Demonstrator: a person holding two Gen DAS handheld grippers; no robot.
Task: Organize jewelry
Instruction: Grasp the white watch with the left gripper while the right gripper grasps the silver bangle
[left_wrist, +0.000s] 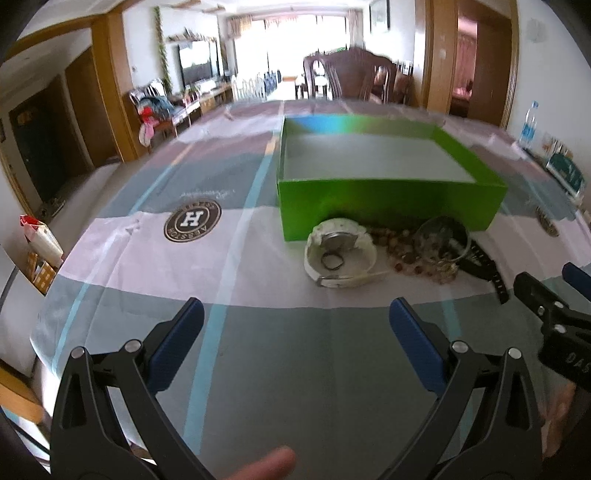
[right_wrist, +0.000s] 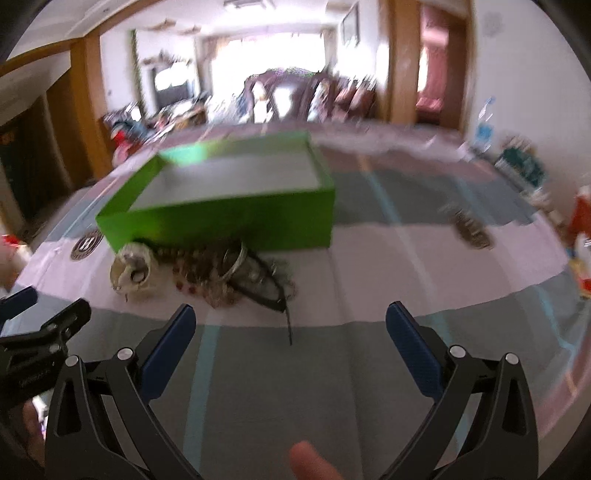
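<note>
From the left wrist view, the left gripper (left_wrist: 295, 317) hangs over the counter (left_wrist: 258, 369) with its blue-padded jaws spread wide and nothing between them. Ahead of it and a little to the right lies the jewelry: a white watch (left_wrist: 340, 254) with a small dark ring (left_wrist: 332, 263) inside its looped strap, then a tangle of beaded bracelets (left_wrist: 406, 251) just beside it, a clear bangle (left_wrist: 441, 236) resting on the beads, and a black watch strap (left_wrist: 487, 269) farthest right. Directly beyond the pile, touching or almost touching it, stands an open green box (left_wrist: 388, 203), whose inside shows only a bare grey floor. The right gripper (left_wrist: 554, 291) enters at the right edge, near the black strap. A fingertip (left_wrist: 273, 461) shows at the bottom edge.

From the right wrist view, which is blurred, the right gripper (right_wrist: 291, 325) also has its jaws wide apart and holds nothing. The jewelry pile (right_wrist: 221, 273) lies ahead and to its left, the white watch (right_wrist: 133, 269) at the left end and the black strap (right_wrist: 280, 306) trailing toward the gripper. The green box (right_wrist: 221, 218) stands just behind the pile. The left gripper (right_wrist: 48, 325) shows at the left edge.
</note>
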